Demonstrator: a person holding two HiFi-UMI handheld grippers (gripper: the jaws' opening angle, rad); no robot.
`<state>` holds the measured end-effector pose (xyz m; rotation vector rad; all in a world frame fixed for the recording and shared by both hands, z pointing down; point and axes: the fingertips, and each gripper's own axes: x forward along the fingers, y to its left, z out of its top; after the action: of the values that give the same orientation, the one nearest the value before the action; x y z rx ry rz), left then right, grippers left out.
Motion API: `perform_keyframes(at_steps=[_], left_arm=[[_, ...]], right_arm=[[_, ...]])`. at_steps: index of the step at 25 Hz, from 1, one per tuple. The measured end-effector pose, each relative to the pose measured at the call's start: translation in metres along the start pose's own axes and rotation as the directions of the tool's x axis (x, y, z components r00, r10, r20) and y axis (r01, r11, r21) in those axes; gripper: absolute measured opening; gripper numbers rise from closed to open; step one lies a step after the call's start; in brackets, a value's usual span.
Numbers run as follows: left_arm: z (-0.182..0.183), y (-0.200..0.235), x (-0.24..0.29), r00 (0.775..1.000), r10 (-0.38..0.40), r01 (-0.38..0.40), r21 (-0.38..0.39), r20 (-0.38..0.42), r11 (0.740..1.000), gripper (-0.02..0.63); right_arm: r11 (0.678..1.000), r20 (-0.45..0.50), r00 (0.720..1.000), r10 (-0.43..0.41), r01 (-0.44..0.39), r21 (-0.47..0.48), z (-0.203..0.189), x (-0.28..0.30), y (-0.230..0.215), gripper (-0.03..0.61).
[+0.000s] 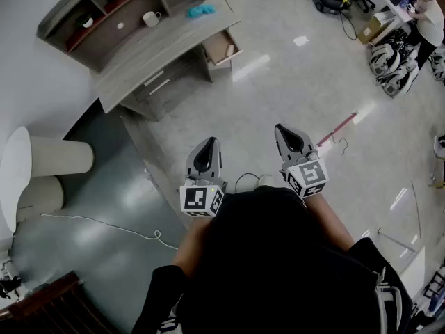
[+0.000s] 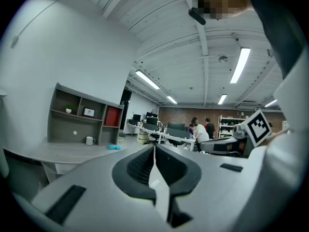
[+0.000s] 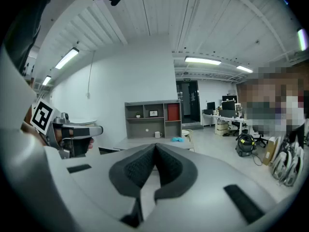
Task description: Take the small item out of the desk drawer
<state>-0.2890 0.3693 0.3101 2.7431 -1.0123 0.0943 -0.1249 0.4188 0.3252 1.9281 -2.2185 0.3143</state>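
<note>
Grey laminate marks the counter (image 1: 149,54), which sits at about eleven o'clock in the head view, well apart from the person across a stretch of pale floor. At its right-hand end a drawer (image 1: 215,44) stands pulled out, its tan inside showing; it lies near twelve o'clock from the left gripper (image 1: 208,145). Something pale seems to lie in the drawer, but it is too small from here to name, so the small item is most likely in there and not yet touched.

Both grippers hang in front of the person's body, pointing roughly toward the counter. The left gripper has its jaws pressed fully together with nothing between them. The right gripper (image 1: 286,134), at three o'clock from the left one, is likewise closed tight and empty.

On the counter top a white mug (image 1: 151,18) stands near the shelf unit (image 1: 104,12), with a teal object (image 1: 201,10) at three o'clock from it; neither belongs to the job.

By my reading the task has barely begun. The drawer is already open, which saves a step. What remains is the walk to the counter, opening a gripper, reaching into the drawer, closing on the item and lifting it out.
</note>
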Motion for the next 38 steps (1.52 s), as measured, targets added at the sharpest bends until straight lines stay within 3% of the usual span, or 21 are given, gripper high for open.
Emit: perform_keyframes(at_steps=[6,17,22,24,25,27,32,38], left_arm=[[0.004,0.007,0.005,1.000,0.003,-0.003,-0.002,0.018,1.000,0.018],[0.000,-0.010,0.023,1.000,0.015,-0.015,0.021,0.016,1.000,0.018],[-0.004,-0.012,0.022,0.999,0.036,-0.036,0.022,0.009,0.999,0.020],[-0.006,-0.012,0.021,0.998,0.056,-0.056,0.012,0.011,0.998,0.023],[-0.008,-0.011,0.021,0.998,0.065,-0.065,0.000,0.009,0.998,0.044],[-0.015,-0.013,0.020,0.998,0.066,-0.067,-0.025,-0.010,0.997,0.192],[-0.029,-0.022,0.015,0.996,0.078,-0.078,-0.005,-0.048,0.997,0.237],[-0.042,-0.037,0.010,0.992,0.097,-0.098,0.001,-0.076,0.995,0.244]], right_arm=[[0.992,0.021,1.000,-0.009,0.007,0.124,0.005,0.007,-0.015,0.000],[0.986,0.033,0.997,-0.070,0.064,0.155,-0.003,-0.007,-0.054,0.002],[0.984,0.018,0.998,-0.058,0.054,0.172,-0.012,-0.013,-0.059,0.010],[0.980,-0.005,0.997,-0.077,0.077,0.181,-0.020,-0.016,-0.066,0.153],[0.978,-0.018,0.996,-0.087,0.089,0.188,-0.025,-0.018,-0.069,0.195],[0.975,-0.048,0.995,-0.092,0.100,0.200,-0.035,-0.023,-0.074,0.260],[0.974,-0.087,0.994,-0.069,0.086,0.209,-0.055,-0.031,-0.076,0.285],[0.970,-0.114,0.993,-0.037,0.063,0.235,-0.080,-0.041,-0.083,0.284]])
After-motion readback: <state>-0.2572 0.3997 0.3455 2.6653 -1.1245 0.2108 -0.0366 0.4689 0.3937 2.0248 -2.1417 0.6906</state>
